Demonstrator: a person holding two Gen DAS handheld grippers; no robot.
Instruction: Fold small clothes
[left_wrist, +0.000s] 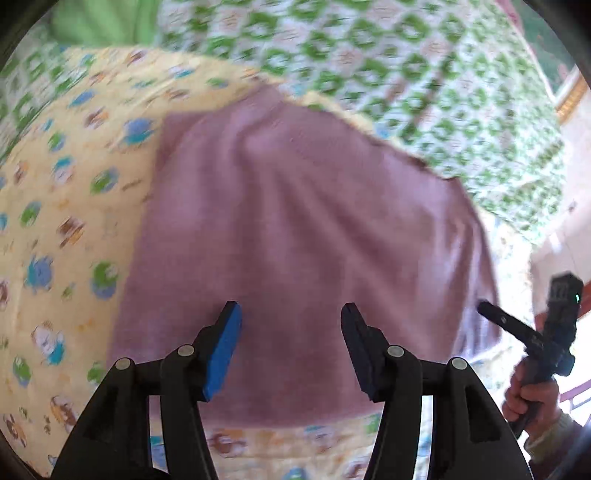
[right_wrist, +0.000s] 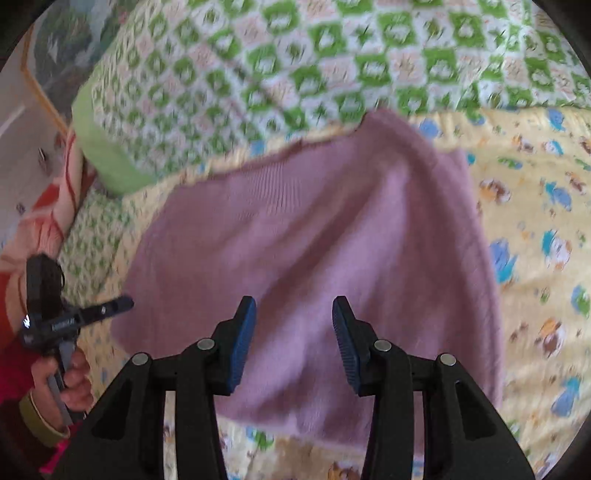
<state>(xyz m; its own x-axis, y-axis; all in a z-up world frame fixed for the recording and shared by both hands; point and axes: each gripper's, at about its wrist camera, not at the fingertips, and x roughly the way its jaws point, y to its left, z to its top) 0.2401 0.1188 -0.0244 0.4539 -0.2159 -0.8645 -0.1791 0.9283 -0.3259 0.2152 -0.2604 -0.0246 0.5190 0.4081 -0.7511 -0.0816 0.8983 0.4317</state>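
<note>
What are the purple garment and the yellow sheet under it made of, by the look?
Purple garment: looks like soft knit, matte; fine ribbed rows show near its far edge. Yellow sheet: probably thin printed woven cotton, matte, with cartoon animal prints; blur leaves the weave unclear.

I see a bed covered by a green-and-white patterned quilt (right_wrist: 295, 55), which fills the far field ahead of both grippers. On it lies a yellow cartoon-print sheet (left_wrist: 74, 206), spreading under and to both sides of my gripper fingers. Directly on that sheet lies a mauve knitted garment (left_wrist: 295, 221), spread fairly flat with shallow creases, just ahead of and beneath the left gripper (left_wrist: 291, 332) and likewise beneath the right gripper (right_wrist: 293, 332). Its far edge reaches the sheet's border with the quilt. Both views are blurred; I cannot make out finer detail.
</note>
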